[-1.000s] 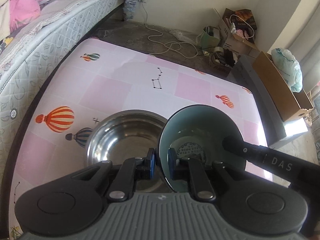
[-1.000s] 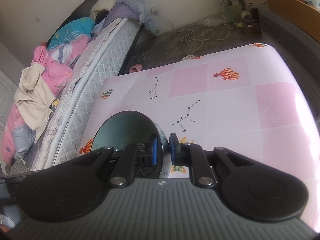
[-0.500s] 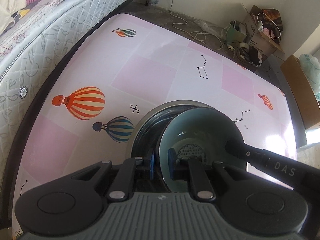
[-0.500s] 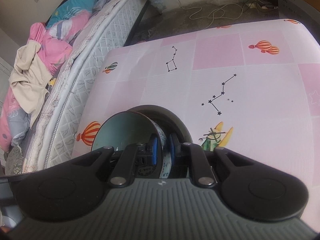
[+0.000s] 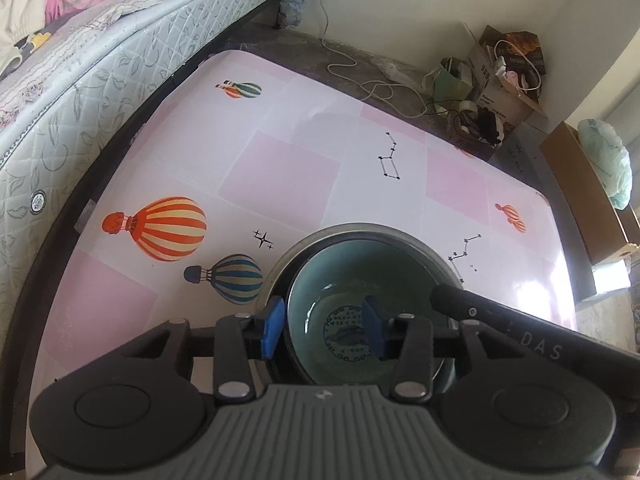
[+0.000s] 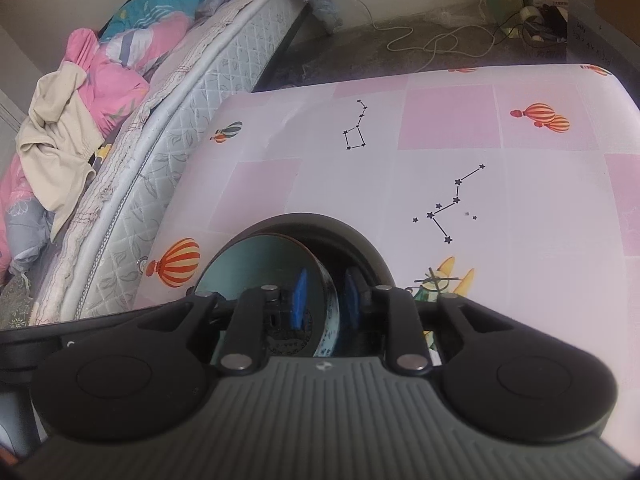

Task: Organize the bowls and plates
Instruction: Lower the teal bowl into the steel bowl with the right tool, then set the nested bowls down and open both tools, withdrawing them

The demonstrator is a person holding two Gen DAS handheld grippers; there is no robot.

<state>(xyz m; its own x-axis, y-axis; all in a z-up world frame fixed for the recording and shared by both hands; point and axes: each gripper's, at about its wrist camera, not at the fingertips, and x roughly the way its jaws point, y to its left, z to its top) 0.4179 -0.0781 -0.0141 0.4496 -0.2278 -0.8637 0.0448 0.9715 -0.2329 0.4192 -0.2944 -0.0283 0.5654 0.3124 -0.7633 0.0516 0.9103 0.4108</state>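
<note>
Since a second ago, the teal bowl [image 5: 352,280] has moved from beside the steel bowl [image 5: 404,238] to sit nested inside it on the table [image 5: 280,168]. Both grippers have just been opening, each with the teal bowl's rim between its fingers.

The left gripper [image 5: 324,330] now stands released: one blue finger [image 5: 272,330] is outside the rim, the other is inside the bowl, and a clear gap shows on both sides. The right gripper [image 6: 326,298] is open only a little; its fingers [image 6: 299,298] straddle the far side of the rim, seemingly just off the wall, though the gap is narrow.

A pink-and-white checked cloth printed with hot-air balloons [image 5: 160,228] and star constellations [image 6: 450,204] covers the table. A quilted mattress [image 6: 168,144] runs along one side of it, piled with pink and cream bedding [image 6: 80,92]. Beyond lie a concrete floor, a white cable [image 5: 380,88], and cardboard boxes [image 5: 500,80] against the wall.
</note>
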